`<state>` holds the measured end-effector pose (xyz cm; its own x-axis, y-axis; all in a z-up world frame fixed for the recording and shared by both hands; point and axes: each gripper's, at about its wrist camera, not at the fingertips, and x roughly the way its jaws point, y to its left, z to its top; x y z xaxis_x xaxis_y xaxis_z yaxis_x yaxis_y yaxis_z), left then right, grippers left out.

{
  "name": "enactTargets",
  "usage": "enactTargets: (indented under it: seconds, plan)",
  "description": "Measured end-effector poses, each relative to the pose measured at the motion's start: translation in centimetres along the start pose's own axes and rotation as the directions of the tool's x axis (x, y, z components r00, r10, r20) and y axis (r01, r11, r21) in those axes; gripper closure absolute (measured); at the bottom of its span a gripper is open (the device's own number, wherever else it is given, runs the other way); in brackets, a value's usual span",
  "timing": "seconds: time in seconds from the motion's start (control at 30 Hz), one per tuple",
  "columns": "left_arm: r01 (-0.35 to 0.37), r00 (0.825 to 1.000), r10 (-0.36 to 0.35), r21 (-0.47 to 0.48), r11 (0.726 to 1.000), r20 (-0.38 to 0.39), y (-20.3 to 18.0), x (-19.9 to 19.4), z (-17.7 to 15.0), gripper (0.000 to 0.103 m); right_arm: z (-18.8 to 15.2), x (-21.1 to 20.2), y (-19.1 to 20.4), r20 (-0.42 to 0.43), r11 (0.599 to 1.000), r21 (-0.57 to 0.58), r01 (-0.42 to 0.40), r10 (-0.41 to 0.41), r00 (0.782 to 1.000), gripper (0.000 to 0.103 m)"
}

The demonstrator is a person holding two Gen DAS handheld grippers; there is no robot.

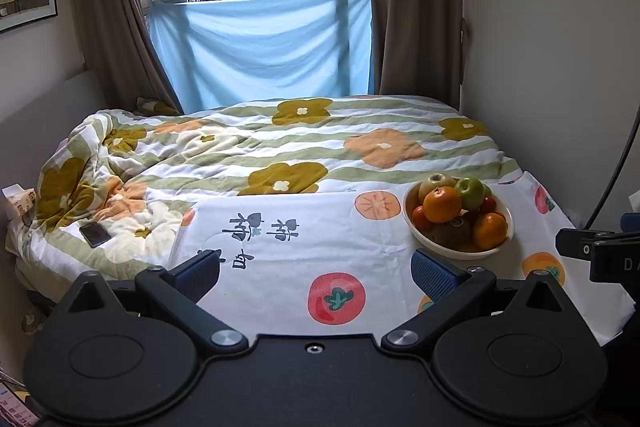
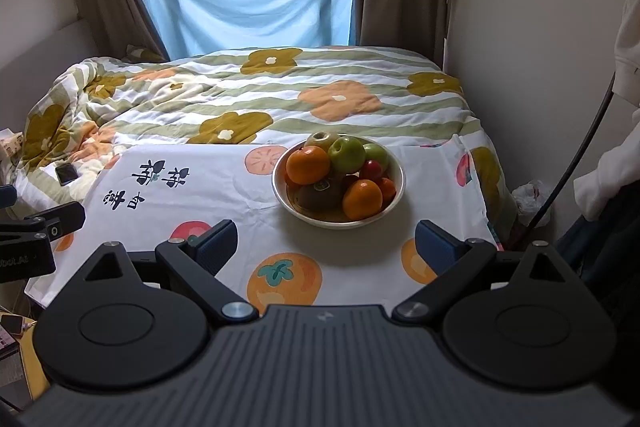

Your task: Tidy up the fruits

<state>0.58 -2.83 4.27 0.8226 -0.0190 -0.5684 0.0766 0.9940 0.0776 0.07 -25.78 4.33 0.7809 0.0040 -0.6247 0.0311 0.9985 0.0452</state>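
A pale bowl [image 1: 420, 233] [image 2: 280, 197] heaped with oranges [image 2: 307, 165], green apples [image 2: 346, 155], a kiwi [image 2: 318, 195] and small red fruit [image 2: 371, 170] stands on a white cloth printed with persimmons [image 1: 280, 259] [image 2: 180, 195]. My left gripper [image 1: 318, 273] is open and empty above the cloth's near edge, with the bowl to its front right. My right gripper [image 2: 326, 247] is open and empty, just short of the bowl, which lies between and beyond its fingers.
Beyond the cloth a rumpled flowered quilt [image 1: 260, 147] covers the bed. A black phone [image 1: 95, 234] [image 2: 66, 173] lies on the quilt at the left. Walls close in on the right [image 2: 540, 47]. A window with curtains and blue fabric [image 1: 260, 47] is at the back.
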Motion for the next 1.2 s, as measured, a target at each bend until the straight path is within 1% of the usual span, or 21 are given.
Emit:
enactTargets:
  seconds: [0.33, 0.6, 1.2]
  plan:
    - [0.004, 1.000, -0.004, -0.013, 1.000, 0.002, 0.2, -0.2, 0.0, 0.000, 0.0, 0.0, 0.0, -0.002, 1.000, 0.002, 0.002, -0.002, 1.000, 0.000]
    - [-0.008, 1.000, 0.008, -0.015, 1.000, 0.013, 0.1, -0.6, 0.0, 0.000, -0.2, 0.1, 0.0, -0.011, 1.000, 0.001, 0.008, -0.008, 1.000, 0.000]
    - [-0.011, 1.000, 0.011, -0.002, 1.000, 0.027, -0.1, -1.2, -0.3, 0.000, -0.4, -0.1, -0.1, -0.015, 1.000, 0.005, 0.008, -0.008, 1.000, 0.000]
